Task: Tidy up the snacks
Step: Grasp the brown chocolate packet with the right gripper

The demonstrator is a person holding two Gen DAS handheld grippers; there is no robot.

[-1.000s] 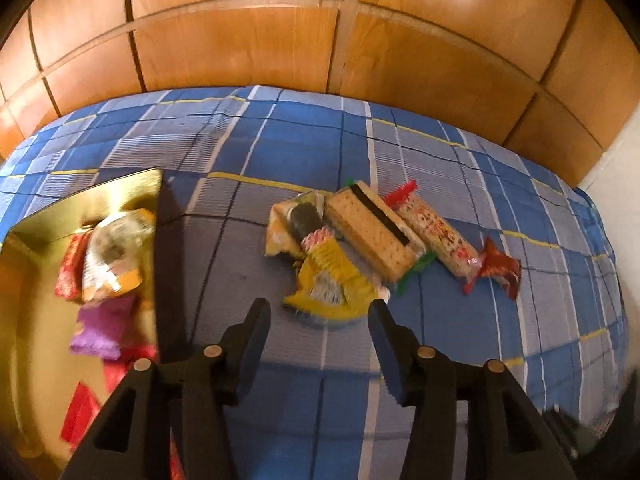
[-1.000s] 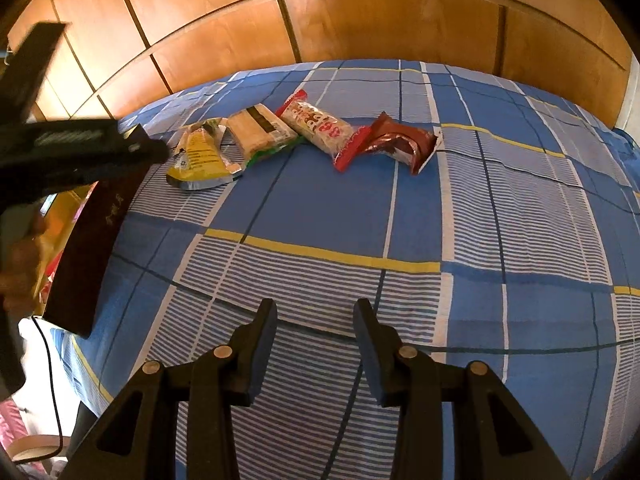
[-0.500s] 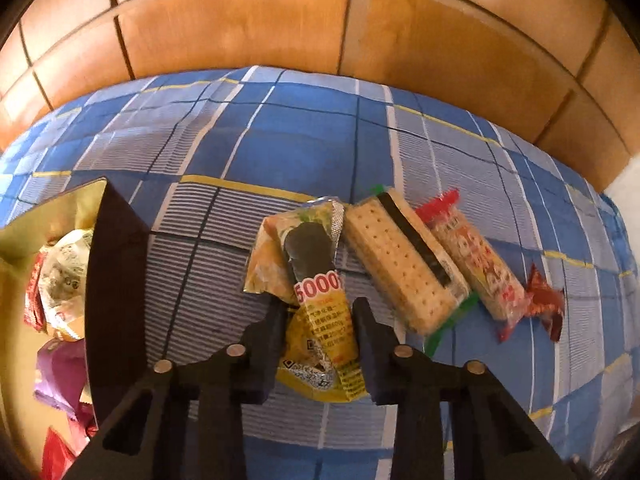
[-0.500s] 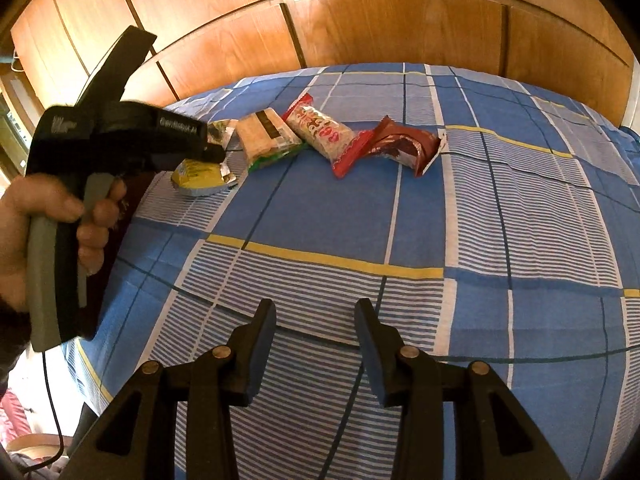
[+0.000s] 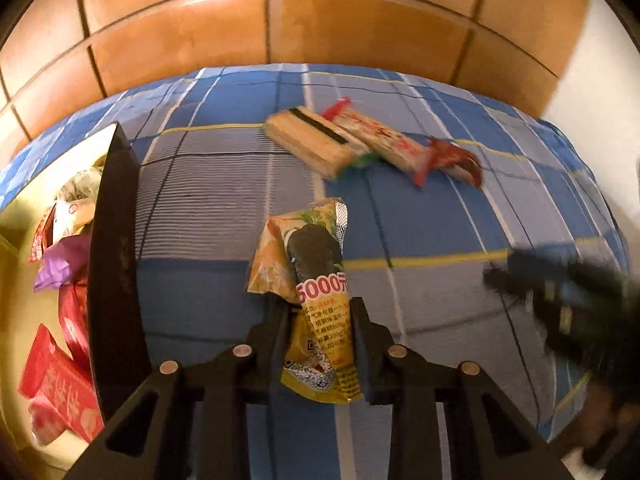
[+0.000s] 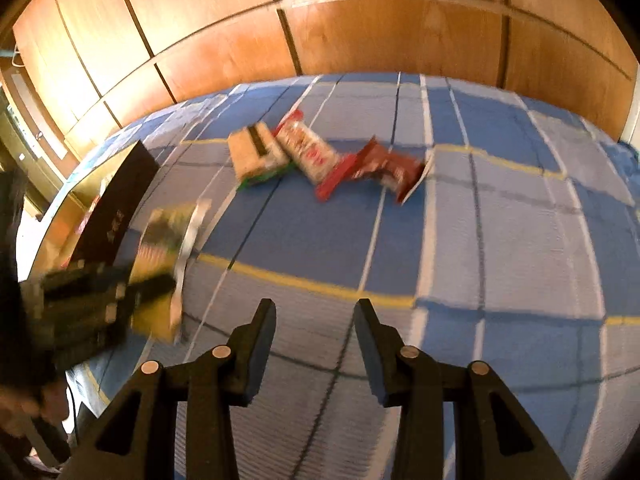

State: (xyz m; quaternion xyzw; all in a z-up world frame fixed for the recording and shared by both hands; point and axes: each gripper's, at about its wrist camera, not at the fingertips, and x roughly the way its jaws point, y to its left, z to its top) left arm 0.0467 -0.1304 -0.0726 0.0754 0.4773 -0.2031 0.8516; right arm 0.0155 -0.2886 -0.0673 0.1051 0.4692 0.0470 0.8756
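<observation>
My left gripper (image 5: 318, 312) is shut on a yellow snack packet (image 5: 316, 292) and holds it above the blue checked cloth (image 5: 224, 184). It shows blurred in the right wrist view (image 6: 164, 248), with the left gripper (image 6: 92, 292) on it. A cracker pack (image 5: 312, 142), a red-and-white bar (image 5: 384, 140) and a dark red wrapper (image 5: 456, 158) lie in a row further back; they also show in the right wrist view as the cracker pack (image 6: 254, 152), the bar (image 6: 310, 152) and the wrapper (image 6: 384, 166). My right gripper (image 6: 315, 318) is open and empty above the cloth.
A gold-lined box (image 5: 116, 248) with a dark wall stands at the left and holds several snacks (image 5: 60, 264). It also shows in the right wrist view (image 6: 116, 208). Wooden panels (image 5: 280, 20) rise behind the cloth. My right gripper appears blurred at the right (image 5: 560, 292).
My left gripper has closed on the yellow packet and lifted it off the cloth, drawing it back from the row. The right gripper has shifted slightly, still open.
</observation>
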